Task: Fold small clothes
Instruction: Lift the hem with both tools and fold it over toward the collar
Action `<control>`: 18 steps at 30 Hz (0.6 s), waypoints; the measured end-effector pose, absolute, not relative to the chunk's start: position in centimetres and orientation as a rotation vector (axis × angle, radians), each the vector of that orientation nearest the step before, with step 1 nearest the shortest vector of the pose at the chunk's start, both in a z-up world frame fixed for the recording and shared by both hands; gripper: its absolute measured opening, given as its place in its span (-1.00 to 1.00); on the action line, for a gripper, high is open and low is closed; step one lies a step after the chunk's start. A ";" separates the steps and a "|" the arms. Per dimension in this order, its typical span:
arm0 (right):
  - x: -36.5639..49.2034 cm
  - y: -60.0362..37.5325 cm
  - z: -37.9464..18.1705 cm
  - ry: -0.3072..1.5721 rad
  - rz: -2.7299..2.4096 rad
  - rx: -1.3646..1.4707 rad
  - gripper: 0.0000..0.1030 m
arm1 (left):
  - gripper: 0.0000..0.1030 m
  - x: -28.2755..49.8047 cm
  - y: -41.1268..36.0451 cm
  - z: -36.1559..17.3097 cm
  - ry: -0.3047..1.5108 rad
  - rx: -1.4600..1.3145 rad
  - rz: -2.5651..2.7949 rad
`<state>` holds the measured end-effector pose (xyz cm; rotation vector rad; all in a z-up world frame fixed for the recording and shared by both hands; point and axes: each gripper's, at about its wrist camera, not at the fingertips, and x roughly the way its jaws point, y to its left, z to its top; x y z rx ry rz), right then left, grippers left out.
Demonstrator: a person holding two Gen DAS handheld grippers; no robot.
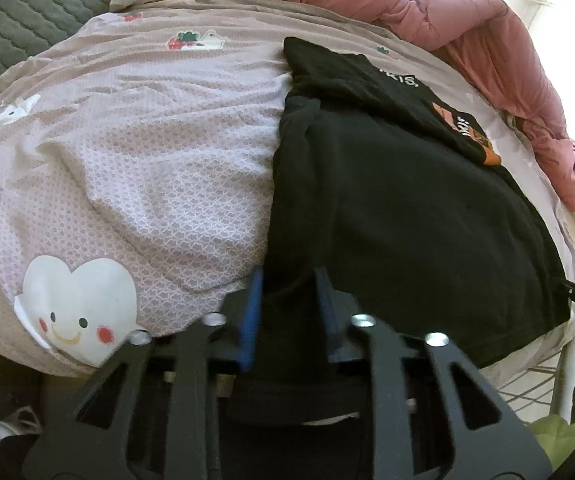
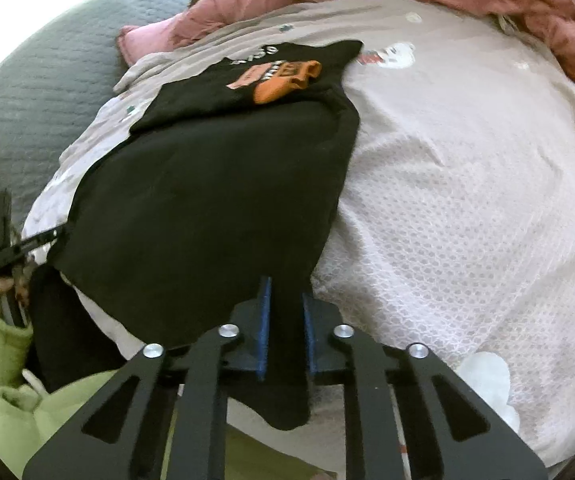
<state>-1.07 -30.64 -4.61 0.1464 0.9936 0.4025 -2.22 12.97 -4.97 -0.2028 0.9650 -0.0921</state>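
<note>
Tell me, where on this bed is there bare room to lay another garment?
Bare patterned sheet lies between the black shirt and the grey quilt. It is crowded along the pink duvet behind the shirt.

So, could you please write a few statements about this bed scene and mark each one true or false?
1. The black T-shirt lies on a patterned bedspread. True.
2. Both tongs are empty and wide open. False: the left tongs and right tongs are each shut on the shirt's near hem.
3. The top part of the shirt is folded over, showing an orange print. True.
4. A blue jacket lies beyond the bedspread. False: the padded jacket there is pink.
5. A smiling white heart decorates the bedspread. True.
</note>
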 end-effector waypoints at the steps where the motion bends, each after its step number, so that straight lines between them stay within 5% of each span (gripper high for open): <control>1: -1.2 -30.6 -4.4 0.984 0.407 0.144 -0.82 | -0.82 -2.3 12.9 -4.8 0.959 -0.198 -0.094; 18: 0.1 -31.9 1.7 0.741 0.453 0.202 -0.83 | -0.90 -1.4 13.7 1.5 0.799 -0.283 -0.104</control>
